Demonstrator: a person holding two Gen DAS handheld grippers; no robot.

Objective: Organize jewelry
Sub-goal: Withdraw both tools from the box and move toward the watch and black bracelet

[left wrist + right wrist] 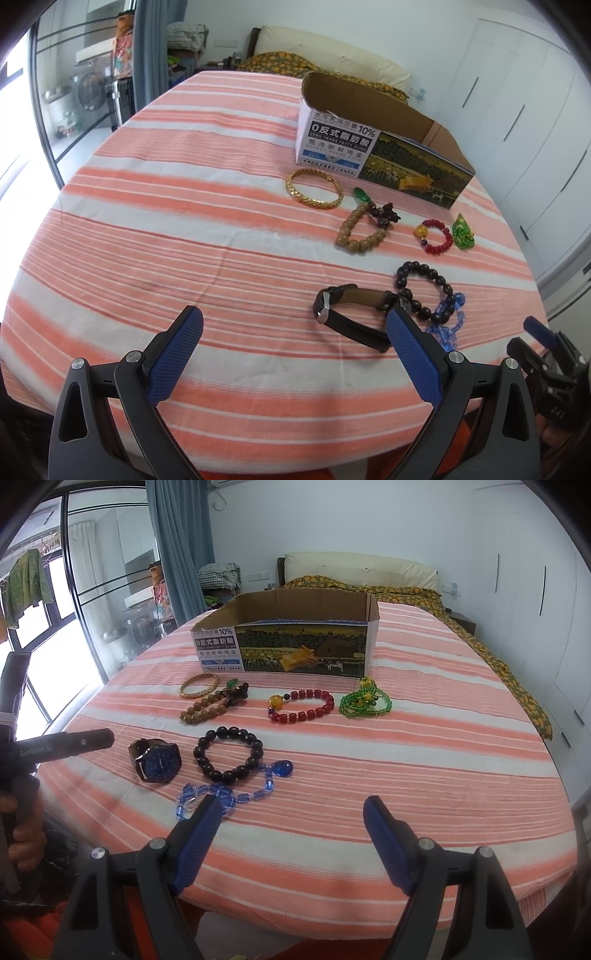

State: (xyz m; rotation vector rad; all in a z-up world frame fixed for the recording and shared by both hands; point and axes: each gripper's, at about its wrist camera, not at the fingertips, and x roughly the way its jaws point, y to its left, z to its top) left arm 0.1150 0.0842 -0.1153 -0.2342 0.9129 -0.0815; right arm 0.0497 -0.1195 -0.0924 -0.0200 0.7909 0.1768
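Starting w/ jewelry: seven pcs loose on the striped bed [424,775], none in the cardboard box [295,609] yet. Watch [157,760], black bead bracelet [229,755] and blue bead strand [229,795] lie nearest; gold bangle [314,188], tan beads [360,230], red bracelet [301,705], green beads [364,701] just before the box. Left gripper [295,325] — fingers spread, empty; right gripper [291,812] same. Suggest: take nearest pc first, pinch the strand across its beads, lift clear before carrying to the box — black bracelet touches it, may drag.

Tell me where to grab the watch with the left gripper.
Take the watch by its strap loop, which stands up on edge. Bring the open left gripper straight down from above, one finger inside the loop and one outside, away from the black bead bracelet touching its right end.
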